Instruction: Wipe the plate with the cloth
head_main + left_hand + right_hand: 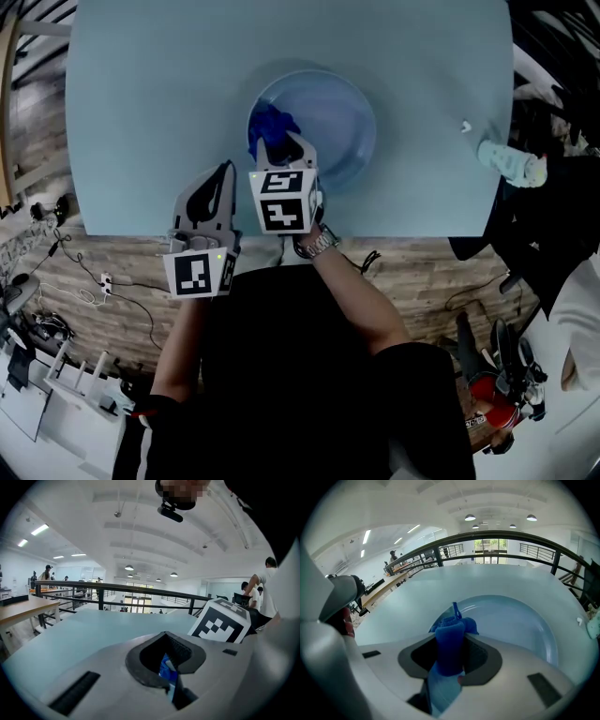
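Note:
A pale blue plate (333, 117) sits in the middle of the light blue table (150, 94). My right gripper (281, 148) is over the plate's near-left rim, shut on a dark blue cloth (270, 125) bunched against the plate. In the right gripper view the cloth (450, 641) sticks up rolled between the jaws, and the plate (520, 625) lies just beyond it. My left gripper (222, 187) hovers over the table's front edge, left of the plate and apart from it, jaws shut with nothing held. The left gripper (166, 667) looks out across bare tabletop.
A clear plastic bottle (511, 161) lies at the table's right edge, with a small white object (464, 125) beside it. The table's front edge runs just behind both grippers. Cables, a power strip and gear lie on the wooden floor around the person.

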### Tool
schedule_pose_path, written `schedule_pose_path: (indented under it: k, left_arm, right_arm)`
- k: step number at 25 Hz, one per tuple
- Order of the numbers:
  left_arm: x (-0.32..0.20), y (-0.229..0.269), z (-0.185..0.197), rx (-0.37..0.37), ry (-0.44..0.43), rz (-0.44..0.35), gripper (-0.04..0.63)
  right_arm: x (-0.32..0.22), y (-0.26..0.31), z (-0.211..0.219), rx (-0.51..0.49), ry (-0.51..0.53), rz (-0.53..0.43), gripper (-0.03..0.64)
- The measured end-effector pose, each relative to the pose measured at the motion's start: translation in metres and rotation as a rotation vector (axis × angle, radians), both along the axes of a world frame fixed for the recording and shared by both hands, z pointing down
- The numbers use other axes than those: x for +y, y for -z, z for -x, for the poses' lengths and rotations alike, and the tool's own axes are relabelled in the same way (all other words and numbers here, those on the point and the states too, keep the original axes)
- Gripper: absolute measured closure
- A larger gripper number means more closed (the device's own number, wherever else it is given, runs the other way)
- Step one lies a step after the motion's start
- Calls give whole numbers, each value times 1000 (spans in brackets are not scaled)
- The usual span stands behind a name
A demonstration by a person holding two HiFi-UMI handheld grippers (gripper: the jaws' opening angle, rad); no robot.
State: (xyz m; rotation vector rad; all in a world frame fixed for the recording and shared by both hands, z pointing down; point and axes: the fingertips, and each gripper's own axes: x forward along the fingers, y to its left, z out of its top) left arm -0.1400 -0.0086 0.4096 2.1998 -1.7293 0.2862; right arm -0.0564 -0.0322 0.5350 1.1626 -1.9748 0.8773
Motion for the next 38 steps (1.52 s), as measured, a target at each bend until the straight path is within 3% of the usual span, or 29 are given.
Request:
schedule_pose_path:
  k: [10,19,38]
  left_arm:
    - [-1,3,6,4,25,1,594]
    - [-5,2,-5,3,-12,5,594]
    - [-18,7,-56,16,-131,-15,594]
  right_arm:
    - [0,-14,-2,25,0,32,497]
    - [2,-15,-12,34,-14,38,497]
    - [4,-14,-88,77,-158,51,497]
